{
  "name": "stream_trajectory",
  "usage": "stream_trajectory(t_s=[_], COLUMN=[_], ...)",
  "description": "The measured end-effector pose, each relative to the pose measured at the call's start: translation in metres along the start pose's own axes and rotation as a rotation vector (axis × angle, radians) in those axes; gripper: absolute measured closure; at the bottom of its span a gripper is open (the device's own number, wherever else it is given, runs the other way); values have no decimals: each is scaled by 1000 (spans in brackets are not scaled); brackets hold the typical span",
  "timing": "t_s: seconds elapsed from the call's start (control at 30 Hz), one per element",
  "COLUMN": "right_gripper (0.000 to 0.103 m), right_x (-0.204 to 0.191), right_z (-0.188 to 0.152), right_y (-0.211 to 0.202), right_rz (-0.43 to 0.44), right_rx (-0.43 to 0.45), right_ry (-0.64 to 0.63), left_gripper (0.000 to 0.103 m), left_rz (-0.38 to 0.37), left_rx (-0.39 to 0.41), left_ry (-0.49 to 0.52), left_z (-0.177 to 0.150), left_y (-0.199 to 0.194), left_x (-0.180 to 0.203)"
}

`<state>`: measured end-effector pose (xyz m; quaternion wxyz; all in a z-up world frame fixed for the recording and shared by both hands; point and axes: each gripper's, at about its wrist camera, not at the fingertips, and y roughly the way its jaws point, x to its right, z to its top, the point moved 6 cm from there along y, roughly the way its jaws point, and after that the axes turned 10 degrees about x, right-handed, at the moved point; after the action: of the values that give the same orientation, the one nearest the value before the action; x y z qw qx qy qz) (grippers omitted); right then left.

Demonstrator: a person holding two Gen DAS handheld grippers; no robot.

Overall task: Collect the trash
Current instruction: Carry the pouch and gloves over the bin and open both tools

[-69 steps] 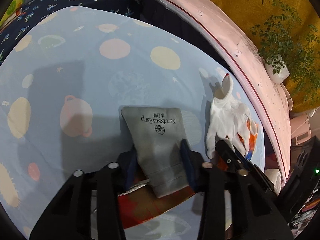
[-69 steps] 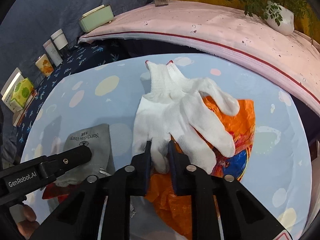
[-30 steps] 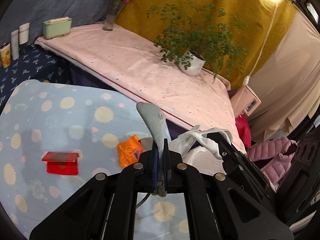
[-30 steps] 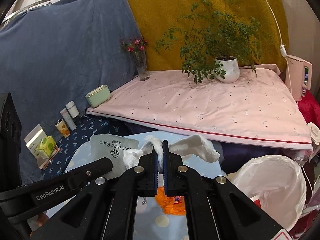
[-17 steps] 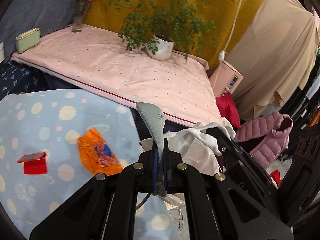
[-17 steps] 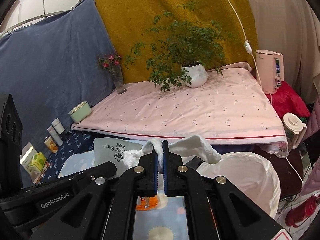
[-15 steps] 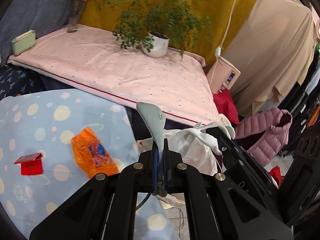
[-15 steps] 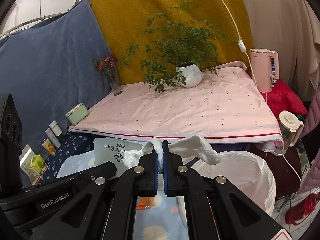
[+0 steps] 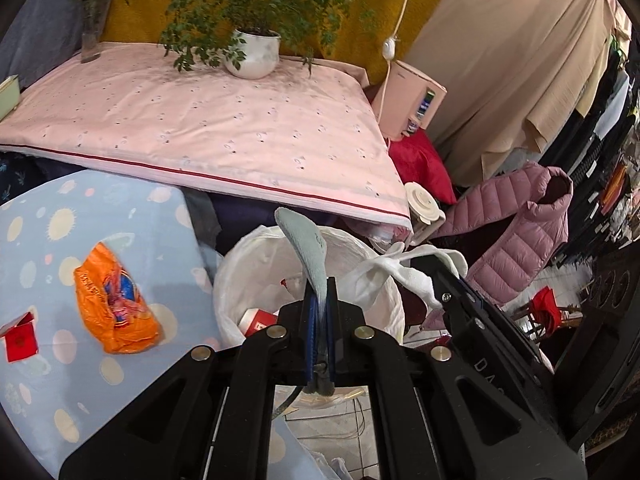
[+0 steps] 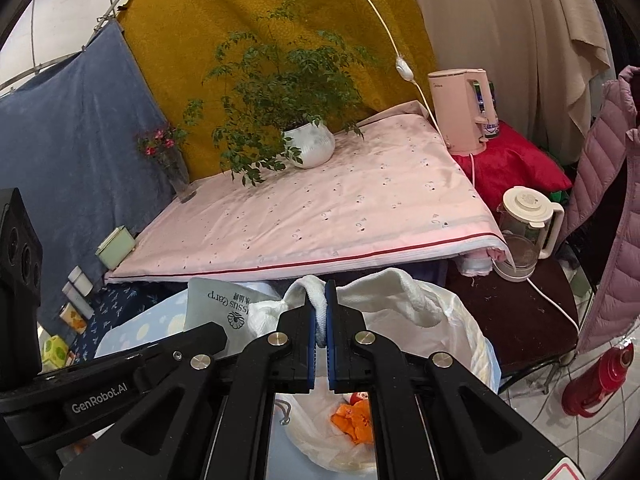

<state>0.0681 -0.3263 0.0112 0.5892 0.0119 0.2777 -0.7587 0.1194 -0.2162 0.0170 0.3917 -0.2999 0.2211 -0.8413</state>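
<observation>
The left gripper [image 9: 319, 292] has its jaws clamped on a grey pouch [image 9: 306, 248], which sticks up from between the pads, over the mouth of the white-lined bin [image 9: 240, 264]. Just beside it the right gripper [image 10: 319, 300] pinches a white glove [image 10: 384, 292], the cloth draped to either side of the closed jaws, above the same bin [image 10: 460, 328]. Down inside lie a red box [image 9: 260, 320] and orange scraps [image 10: 354, 420]. An orange bag [image 9: 112, 300] and a red packet [image 9: 20, 338] lie on the blue table [image 9: 132, 216]. Beyond it a plant [image 10: 280, 92] stands on the pink bench [image 10: 340, 208].
</observation>
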Motion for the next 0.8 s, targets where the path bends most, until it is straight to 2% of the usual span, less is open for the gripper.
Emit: stream_trajectory(t_s=[0.37,0.8], right_gripper=[99,99], right_x=[31,36], right_z=[-12,-24], right_y=[7,18], right_rz=[-44,-56], right_rx=[-23,-52], right_ry=[39,51], left_gripper=[99,98], left_rz=[1,12], left_rx=[-42,-67], left_ry=[9,0], left_z=[-10,-18], left_y=[22,36], left_x=[5,-1])
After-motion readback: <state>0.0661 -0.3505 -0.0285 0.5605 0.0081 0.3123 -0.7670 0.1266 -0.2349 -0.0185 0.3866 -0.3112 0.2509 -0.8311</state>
